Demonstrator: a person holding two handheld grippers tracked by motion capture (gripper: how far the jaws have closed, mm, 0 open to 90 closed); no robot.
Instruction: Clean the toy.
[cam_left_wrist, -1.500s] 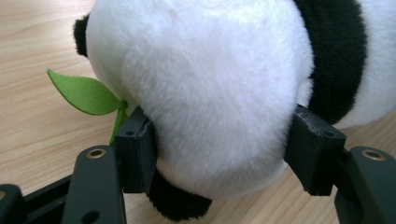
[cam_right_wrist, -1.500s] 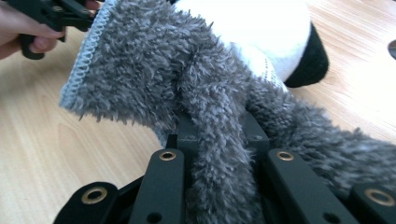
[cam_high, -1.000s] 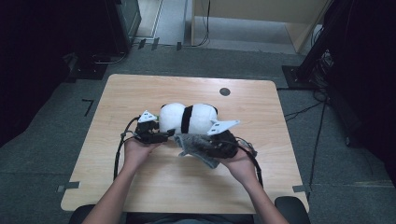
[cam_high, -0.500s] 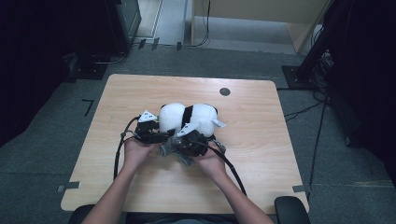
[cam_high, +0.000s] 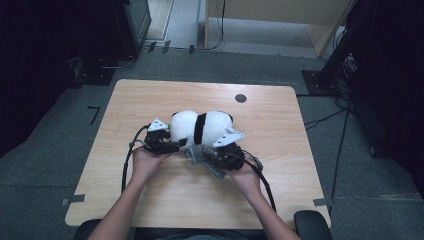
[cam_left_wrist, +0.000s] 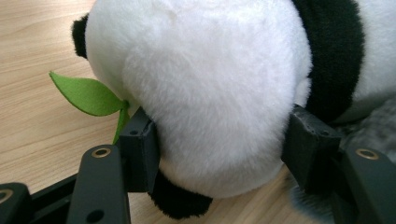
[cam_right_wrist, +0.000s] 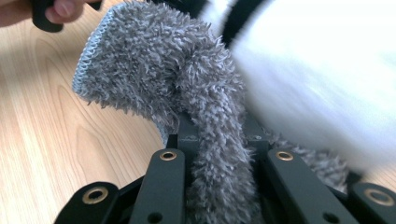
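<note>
The left gripper (cam_high: 172, 145) has its jaws about half open around the white head end of the toy panda (cam_left_wrist: 205, 93), the pads pressing into the plush; they have just closed in a little. The right gripper (cam_high: 212, 155) is clamped tight on a grey fuzzy cloth (cam_right_wrist: 187, 88). The panda lies mid-worktop (cam_high: 150, 200), the cloth touching its near side.

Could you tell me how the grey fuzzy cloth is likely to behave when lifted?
Probably floppy: the grey cloth droops and folds over the right gripper, whose jaws pinch it. Its shaggy pile suggests it is light and unlikely to slip. It may drag against the plush panda beside it.
</note>
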